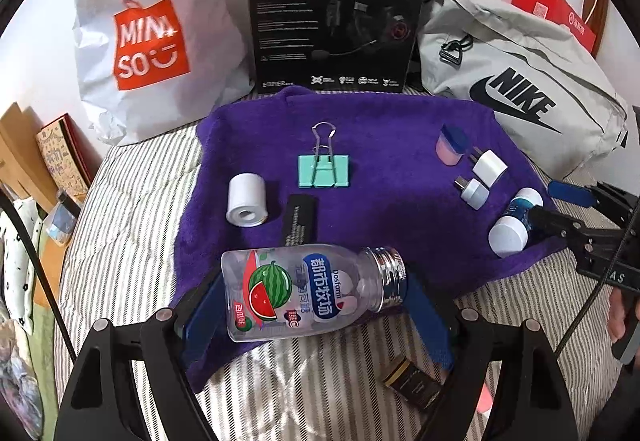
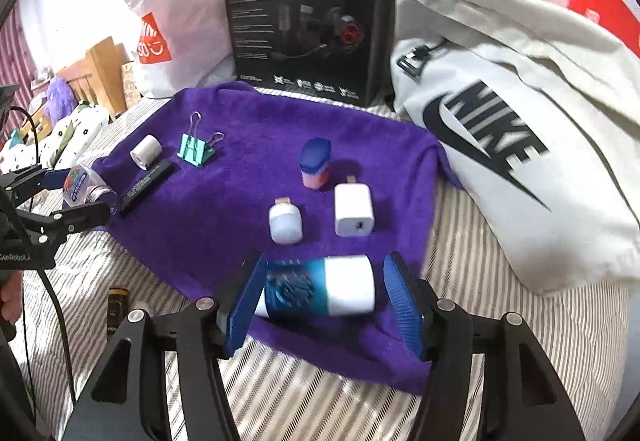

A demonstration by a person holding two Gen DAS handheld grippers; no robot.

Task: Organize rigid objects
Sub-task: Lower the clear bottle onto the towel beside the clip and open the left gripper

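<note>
Left wrist view: left gripper (image 1: 316, 305) straddles a clear watermelon-label bottle (image 1: 308, 291) lying on its side at the near edge of the purple towel (image 1: 400, 209), silver cap pointing right. Blue pads sit at both ends of the bottle; cannot tell whether they actually press on it. Further back on the towel: white tape roll (image 1: 247, 200), black bar-shaped item (image 1: 301, 219), mint binder clip (image 1: 323, 169), pink-and-blue small container (image 1: 452, 145), two white plug adapters (image 1: 482, 173). A blue-and-white tube (image 1: 514, 221) lies at the towel's right edge, with the right gripper (image 1: 560, 205) at it. A small black-and-gold box (image 1: 412, 377) lies on the striped bedding (image 1: 132, 225) just off the towel. Behind: Miniso bag (image 1: 152, 37), black headset box (image 1: 336, 9), grey Nike bag (image 1: 520, 81).

Right wrist view: right gripper (image 2: 324, 301) is released, jaws apart. Blue-and-white tube (image 2: 332, 287) lies sideways between the pads on the towel's near edge, white end to the right with a gap to the right pad; the left pad is close to or touching the blue end, blur hides which. Adapters (image 2: 354, 213) sit just beyond it.
</note>
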